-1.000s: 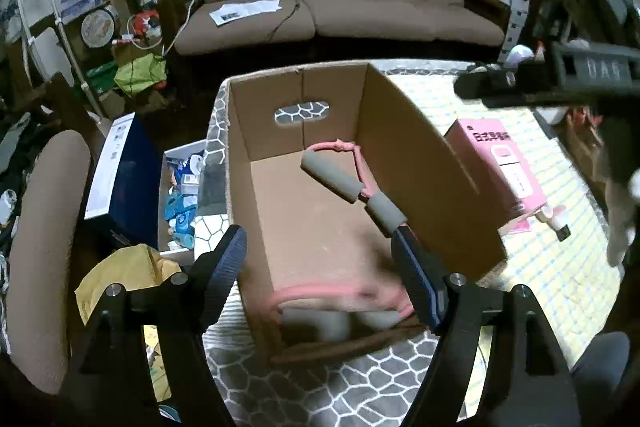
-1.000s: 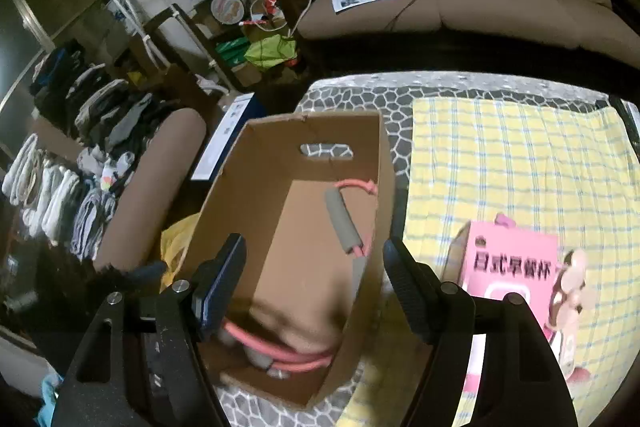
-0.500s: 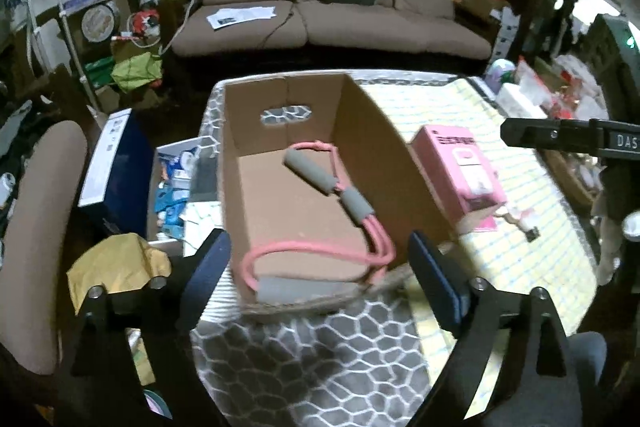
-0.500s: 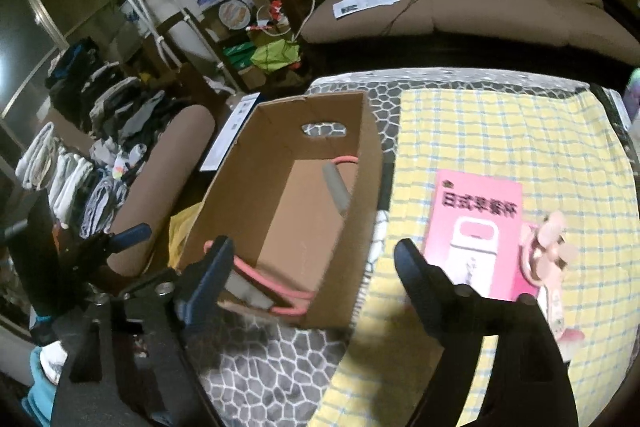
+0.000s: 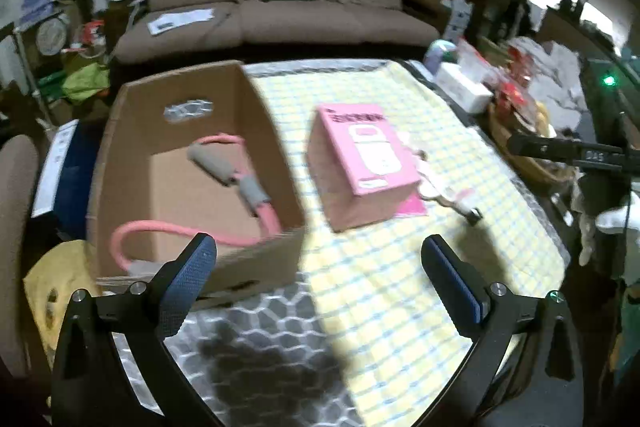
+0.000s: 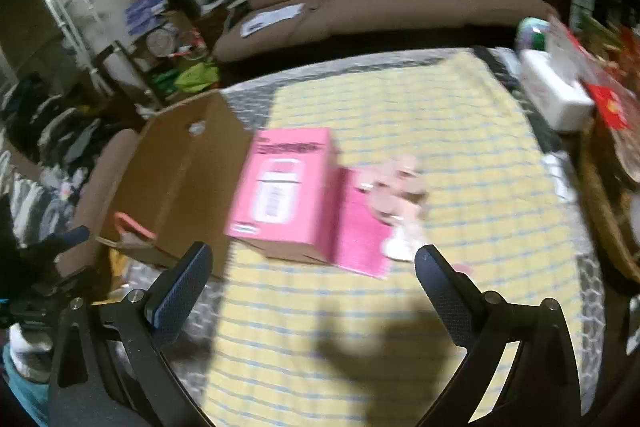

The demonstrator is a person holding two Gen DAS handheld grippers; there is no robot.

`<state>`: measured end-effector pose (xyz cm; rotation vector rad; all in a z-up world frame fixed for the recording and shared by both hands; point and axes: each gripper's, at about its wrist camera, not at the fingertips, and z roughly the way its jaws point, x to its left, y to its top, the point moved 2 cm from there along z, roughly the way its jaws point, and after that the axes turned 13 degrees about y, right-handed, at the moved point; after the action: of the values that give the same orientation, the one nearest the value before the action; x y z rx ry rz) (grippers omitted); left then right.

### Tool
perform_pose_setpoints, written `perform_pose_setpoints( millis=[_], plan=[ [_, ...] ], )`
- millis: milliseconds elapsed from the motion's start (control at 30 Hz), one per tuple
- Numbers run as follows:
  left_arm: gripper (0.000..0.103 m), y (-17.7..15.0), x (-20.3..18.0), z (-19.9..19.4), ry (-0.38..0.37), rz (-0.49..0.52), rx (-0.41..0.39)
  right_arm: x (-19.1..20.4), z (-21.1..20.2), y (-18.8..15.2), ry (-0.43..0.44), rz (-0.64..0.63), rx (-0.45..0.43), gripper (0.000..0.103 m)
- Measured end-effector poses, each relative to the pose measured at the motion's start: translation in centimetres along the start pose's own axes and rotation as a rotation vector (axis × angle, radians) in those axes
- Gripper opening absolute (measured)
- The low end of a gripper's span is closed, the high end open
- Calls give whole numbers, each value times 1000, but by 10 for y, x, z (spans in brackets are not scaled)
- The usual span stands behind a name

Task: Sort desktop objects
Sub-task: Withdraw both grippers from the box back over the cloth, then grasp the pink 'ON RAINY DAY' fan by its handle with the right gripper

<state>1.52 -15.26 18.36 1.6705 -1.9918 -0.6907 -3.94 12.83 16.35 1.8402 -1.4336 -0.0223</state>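
Note:
An open cardboard box [image 5: 272, 147] [image 6: 188, 179] stands at the table's left end. Inside it lies a pink resistance band with grey foam grips [image 5: 224, 167]. To its right a pink carton [image 5: 362, 151] [image 6: 288, 191] rests on the yellow checked cloth [image 5: 400, 287], on a flat pink booklet [image 6: 360, 239]. A small pale pink fan-like item [image 6: 396, 187] [image 5: 444, 187] lies against the carton's right side. My left gripper [image 5: 318, 259] hangs over the box's near right corner, jaws opening, nothing between them. My right gripper [image 6: 312, 263] hovers before the carton, jaws opening, empty.
A white tissue box [image 6: 556, 99] and red packaging [image 6: 608, 103] crowd the table's right edge. A brown sofa [image 5: 276, 11] sits behind. A chair [image 6: 104, 179], a blue box [image 5: 64, 167] and a yellow bag [image 5: 56, 291] stand left of the table.
Both grippers have drawn back from the cardboard box and swung right toward the pink carton, their jaws spreading wider. The pink band stays in the box.

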Motion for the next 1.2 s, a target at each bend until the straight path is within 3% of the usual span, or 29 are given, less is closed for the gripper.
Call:
perform_pose_setpoints(
  millis=[367, 633, 900, 1200],
  plan=[
    [103, -28, -107, 55, -124, 78, 102, -78, 2, -38, -42, 61, 3, 101],
    [103, -33, -145, 94, -152, 96, 135, -111, 40, -48, -43, 71, 40, 96],
    [103, -26, -160, 119, -148, 57, 126, -126, 65, -49, -51, 30, 70, 96],
    [103, -21, -147, 139, -123, -22, 115, -141, 80, -51, -76, -9, 79, 96]
  ],
)
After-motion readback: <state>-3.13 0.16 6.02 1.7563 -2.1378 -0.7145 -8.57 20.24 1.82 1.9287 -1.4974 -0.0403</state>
